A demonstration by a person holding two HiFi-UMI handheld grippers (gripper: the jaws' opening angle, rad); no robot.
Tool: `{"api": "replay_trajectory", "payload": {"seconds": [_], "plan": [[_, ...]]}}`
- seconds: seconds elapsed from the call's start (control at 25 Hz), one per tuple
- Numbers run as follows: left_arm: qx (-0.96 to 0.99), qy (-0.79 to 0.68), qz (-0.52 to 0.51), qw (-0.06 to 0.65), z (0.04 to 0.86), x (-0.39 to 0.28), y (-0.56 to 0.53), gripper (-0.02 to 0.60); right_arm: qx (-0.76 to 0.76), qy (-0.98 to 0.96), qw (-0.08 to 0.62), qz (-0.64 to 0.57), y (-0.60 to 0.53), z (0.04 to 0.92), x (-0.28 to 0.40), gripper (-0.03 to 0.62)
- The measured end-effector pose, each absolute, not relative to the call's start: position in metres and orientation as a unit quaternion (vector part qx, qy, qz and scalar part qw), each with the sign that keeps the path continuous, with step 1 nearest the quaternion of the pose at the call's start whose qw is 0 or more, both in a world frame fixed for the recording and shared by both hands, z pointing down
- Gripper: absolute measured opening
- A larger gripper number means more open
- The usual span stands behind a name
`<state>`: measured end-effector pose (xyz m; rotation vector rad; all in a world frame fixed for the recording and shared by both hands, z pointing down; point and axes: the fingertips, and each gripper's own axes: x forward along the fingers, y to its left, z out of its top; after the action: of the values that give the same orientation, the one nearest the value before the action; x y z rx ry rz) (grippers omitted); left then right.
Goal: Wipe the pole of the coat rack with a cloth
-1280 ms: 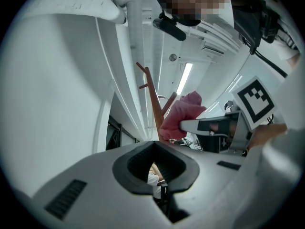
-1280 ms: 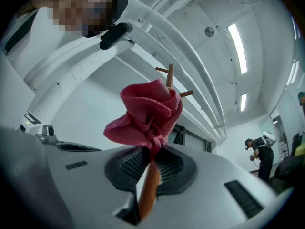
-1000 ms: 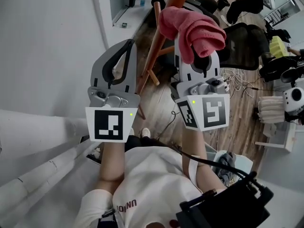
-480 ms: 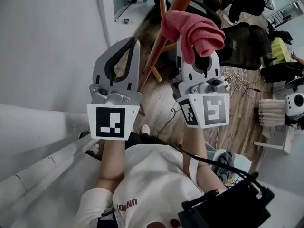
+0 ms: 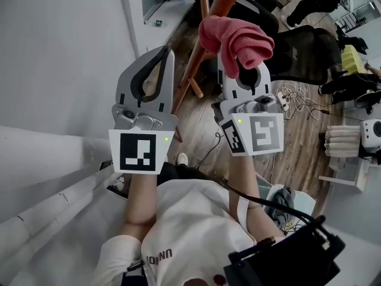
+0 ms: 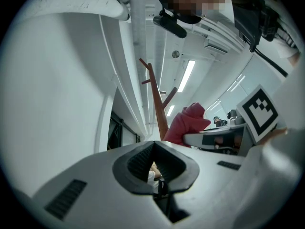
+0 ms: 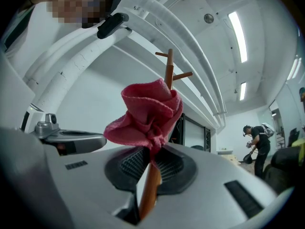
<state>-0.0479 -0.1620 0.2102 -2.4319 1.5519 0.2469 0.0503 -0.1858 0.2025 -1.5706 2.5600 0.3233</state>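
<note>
Cloth (image 7: 147, 111), pink and bunched, is pinched in my right gripper (image 7: 150, 152), whose jaws are clamped tight on its lower folds. In the head view it sits just beside the brown wooden pole (image 6: 157, 104) of the coat rack. From the right gripper view it looks pressed against the pole, though I can't be sure they touch. My left gripper (image 5: 165, 55) has its jaws closed together with nothing between them, and it is raised near the pole's left side.
</note>
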Motion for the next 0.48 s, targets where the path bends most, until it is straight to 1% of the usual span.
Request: {"api": "replay_trajectory", "payload": {"seconds": [0.48], "plan": [[-0.833, 0.538, 0.073, 0.112, 0.221, -0.05, -0.156, 0.012, -0.52, 0.849, 0.042, 0.085, -0.185, 0.224, 0.049, 0.048]]}}
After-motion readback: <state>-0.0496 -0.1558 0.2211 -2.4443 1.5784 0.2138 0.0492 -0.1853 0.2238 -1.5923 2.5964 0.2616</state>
